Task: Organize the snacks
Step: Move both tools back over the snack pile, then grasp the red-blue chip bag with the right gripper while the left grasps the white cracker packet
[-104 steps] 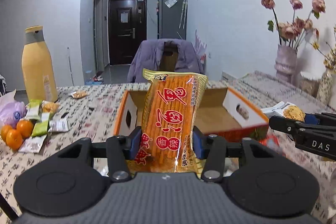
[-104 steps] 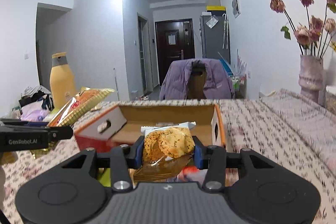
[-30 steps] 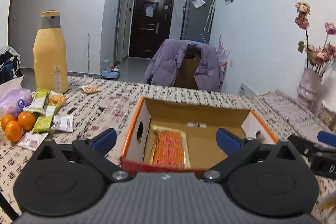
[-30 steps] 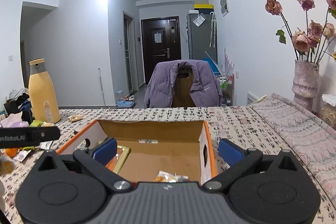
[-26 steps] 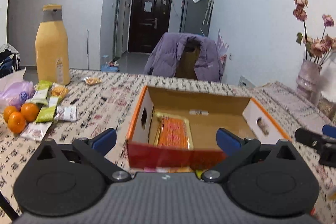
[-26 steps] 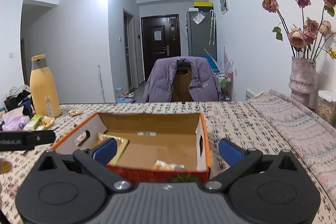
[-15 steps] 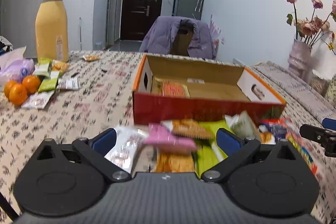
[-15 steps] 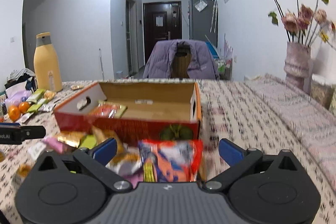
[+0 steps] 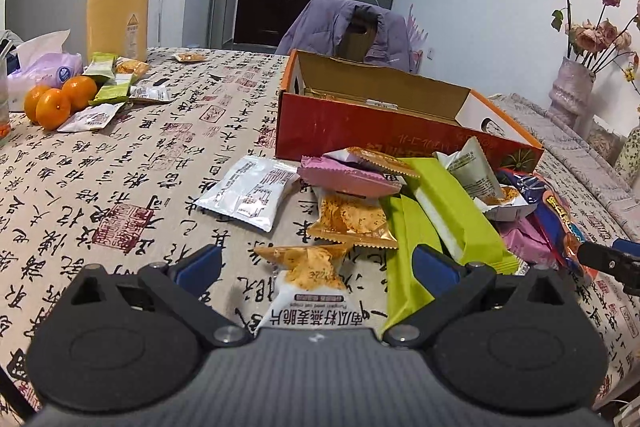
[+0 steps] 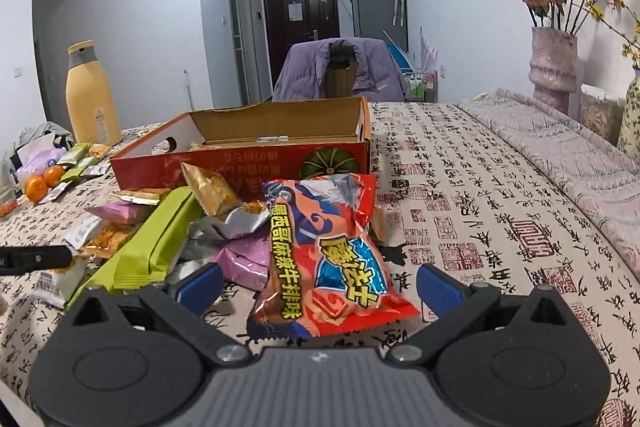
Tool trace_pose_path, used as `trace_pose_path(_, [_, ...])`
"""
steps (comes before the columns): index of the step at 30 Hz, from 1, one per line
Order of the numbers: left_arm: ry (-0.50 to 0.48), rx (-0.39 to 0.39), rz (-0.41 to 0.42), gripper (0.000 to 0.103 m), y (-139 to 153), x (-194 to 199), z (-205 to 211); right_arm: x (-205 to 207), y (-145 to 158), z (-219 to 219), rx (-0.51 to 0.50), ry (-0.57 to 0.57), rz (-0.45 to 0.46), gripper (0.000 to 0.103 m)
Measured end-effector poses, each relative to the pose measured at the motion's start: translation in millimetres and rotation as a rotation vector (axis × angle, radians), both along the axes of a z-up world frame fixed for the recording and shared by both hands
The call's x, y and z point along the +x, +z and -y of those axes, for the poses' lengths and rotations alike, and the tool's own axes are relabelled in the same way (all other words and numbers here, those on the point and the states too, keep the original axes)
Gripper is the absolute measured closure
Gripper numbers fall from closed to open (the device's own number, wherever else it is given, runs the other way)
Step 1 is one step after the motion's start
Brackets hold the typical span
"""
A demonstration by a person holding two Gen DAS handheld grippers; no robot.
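My right gripper hangs wide open with the red-and-blue snack bag lying lengthwise between its jaws at lower centre, cardboard box just behind, while my open left gripper straddles a white-orange packet.

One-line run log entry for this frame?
left gripper: open, over seed crisp packet | right gripper: open, over red snack bag | box: open

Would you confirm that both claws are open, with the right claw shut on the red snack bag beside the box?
Not quite: the right claw is open too, as the right wrist view shows; the red snack bag lies loose between its fingers. The left claw is open.
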State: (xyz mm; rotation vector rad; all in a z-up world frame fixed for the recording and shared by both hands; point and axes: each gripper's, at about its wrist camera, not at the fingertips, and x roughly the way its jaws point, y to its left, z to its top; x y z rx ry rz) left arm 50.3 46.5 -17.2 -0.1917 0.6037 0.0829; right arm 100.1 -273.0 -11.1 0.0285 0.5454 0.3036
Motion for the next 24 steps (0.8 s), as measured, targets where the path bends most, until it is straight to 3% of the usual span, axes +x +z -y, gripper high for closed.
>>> trace_pose_path(12, [-0.001, 0.003, -0.024, 0.0, -8.2, 2.9, 3.1, 38.8, -6.0, -9.7, -0.004, -0.014, -0.063, 0.001])
trace_pose_path(16, [0.005, 0.003, -0.027, 0.0, -8.8, 2.2, 1.4, 53.2, -10.4, -10.1, 0.009, -0.019, -0.093, 0.012])
trace_pose_path(19, [0.008, 0.0, -0.03, 0.0, -9.0, 2.7, 0.4, 58.0, -12.9, -9.9, 0.015, -0.007, -0.103, 0.025])
trace_pose_path(24, [0.006, 0.0, -0.032, 0.0, -9.2, 3.4, 1.2, 57.2, -16.6, -4.8, 0.042, 0.014, -0.106, 0.036])
